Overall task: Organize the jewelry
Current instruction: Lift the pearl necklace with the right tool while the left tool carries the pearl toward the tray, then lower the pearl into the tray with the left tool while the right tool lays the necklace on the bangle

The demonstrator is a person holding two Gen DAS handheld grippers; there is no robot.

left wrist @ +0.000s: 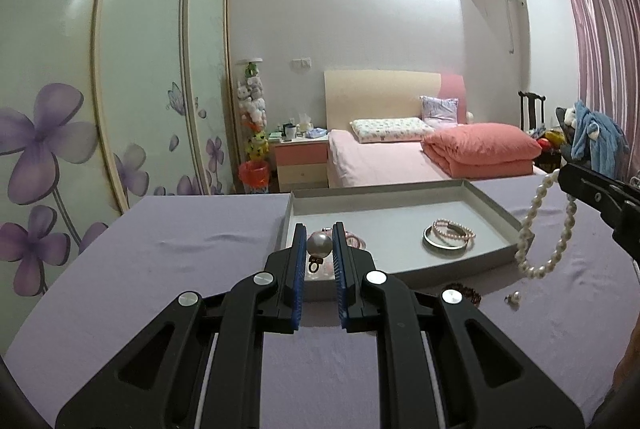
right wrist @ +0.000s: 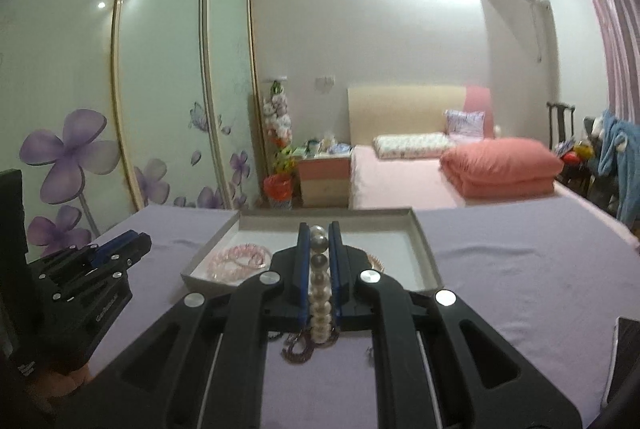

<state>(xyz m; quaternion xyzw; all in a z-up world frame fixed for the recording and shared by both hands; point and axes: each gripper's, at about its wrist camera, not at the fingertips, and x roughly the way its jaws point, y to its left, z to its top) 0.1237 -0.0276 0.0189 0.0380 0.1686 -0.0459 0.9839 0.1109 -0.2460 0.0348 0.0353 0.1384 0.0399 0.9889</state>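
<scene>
We're gripping a big, glossy round pearl earring [left wrist: 319, 244] between the ribbed blue pads of our left gripper [left wrist: 319, 243], its small gold clasp dangling beneath, held just above the near left corner of the shallow grey tray [left wrist: 496, 207]. That rectangular, matte-walled tray is sitting on the smooth lilac tablecloth [left wrist: 180, 269]. Our right gripper [right wrist: 319, 249] is clamping a strand of creamy round beads, the pearl necklace [right wrist: 320, 293], which is hanging in a loop off the tray's right side. Inside the tray, toward its right, a silver bangle [left wrist: 444, 243] is lying under a pink bead bracelet [left wrist: 454, 229]; at its left, a translucent pink bracelet [right wrist: 240, 259]. In front of the tray we're seeing a dark red beaded piece [left wrist: 464, 291], possibly garnet, and a second small pearl earring [left wrist: 513, 298]. Both grippers are pointing slightly downward toward the tray.
</scene>
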